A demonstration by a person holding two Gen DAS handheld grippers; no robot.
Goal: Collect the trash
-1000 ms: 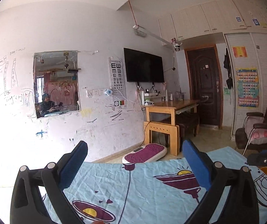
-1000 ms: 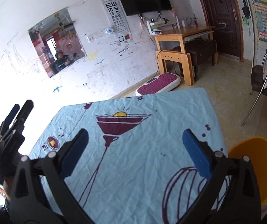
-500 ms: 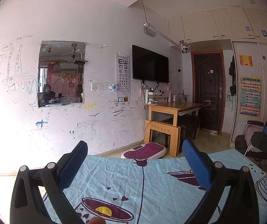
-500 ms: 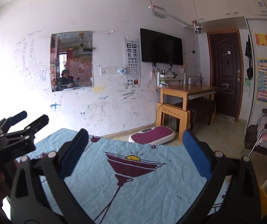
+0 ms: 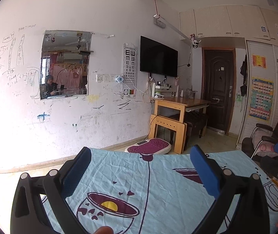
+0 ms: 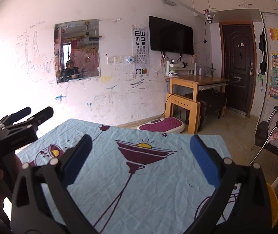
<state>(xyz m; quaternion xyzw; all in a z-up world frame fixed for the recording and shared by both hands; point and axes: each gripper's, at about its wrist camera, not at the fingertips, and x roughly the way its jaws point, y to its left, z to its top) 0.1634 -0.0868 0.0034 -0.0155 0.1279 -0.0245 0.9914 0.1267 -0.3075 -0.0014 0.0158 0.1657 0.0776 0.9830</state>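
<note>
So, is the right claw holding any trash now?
No, the right claw is open, with only the blue tablecloth showing between its pads.

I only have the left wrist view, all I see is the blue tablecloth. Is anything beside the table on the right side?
Observer: Yes. The right wrist view shows a yellow rounded object at the tablecloth's right edge, partly hidden behind the right gripper.
Operator: Any trash on the cloth there?
Observer: None shows on the part in that view; only the printed cocktail glass.
Operator: How does my left gripper look from that side?
Observer: The left gripper appears at the left edge above the table corner, jaws apart, holding nothing.
</note>
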